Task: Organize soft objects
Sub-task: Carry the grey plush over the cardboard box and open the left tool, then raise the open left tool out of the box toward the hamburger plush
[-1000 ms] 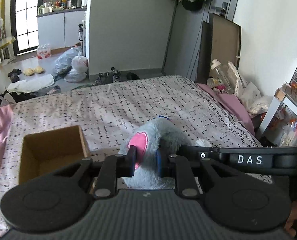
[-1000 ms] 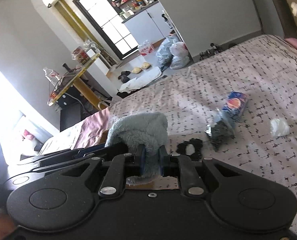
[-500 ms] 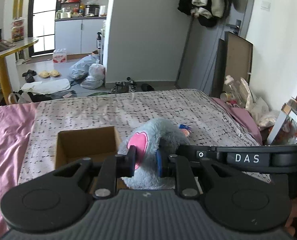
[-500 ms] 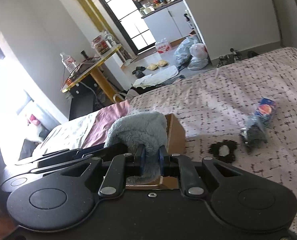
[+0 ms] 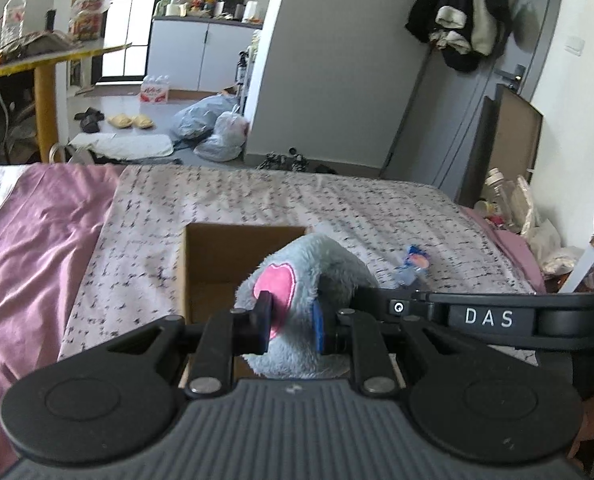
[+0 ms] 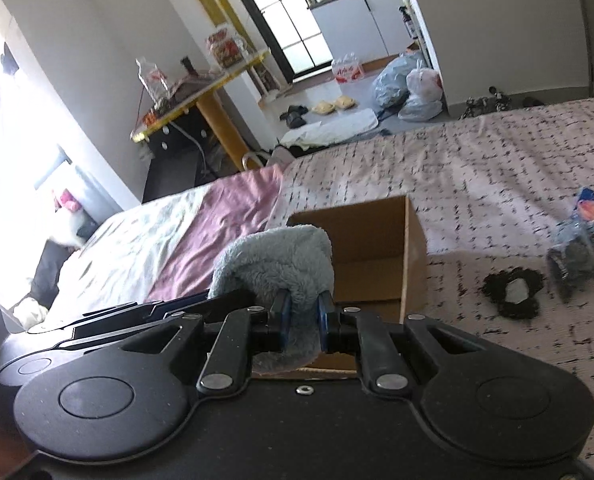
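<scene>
A grey-blue plush toy (image 5: 321,276) with a pink ear patch is held by both grippers over the near edge of an open cardboard box (image 5: 217,256) on the bed. My left gripper (image 5: 291,322) is shut on the plush at the pink patch. My right gripper (image 6: 301,318) is shut on another fold of the same plush (image 6: 273,264). The box (image 6: 377,248) is open, and the part of its inside that I see is bare. The right gripper's arm crosses the left wrist view at the right.
The bed has a patterned cover (image 5: 297,204) and a pink sheet (image 5: 29,232) to the left. A blue snack packet (image 6: 581,236) and a black scrunchie (image 6: 513,292) lie right of the box. A yellow table (image 6: 201,96) and floor clutter stand beyond the bed.
Both grippers have carried the plush to the left toward the box. The box now sits directly behind and under the plush instead of off to the left.
</scene>
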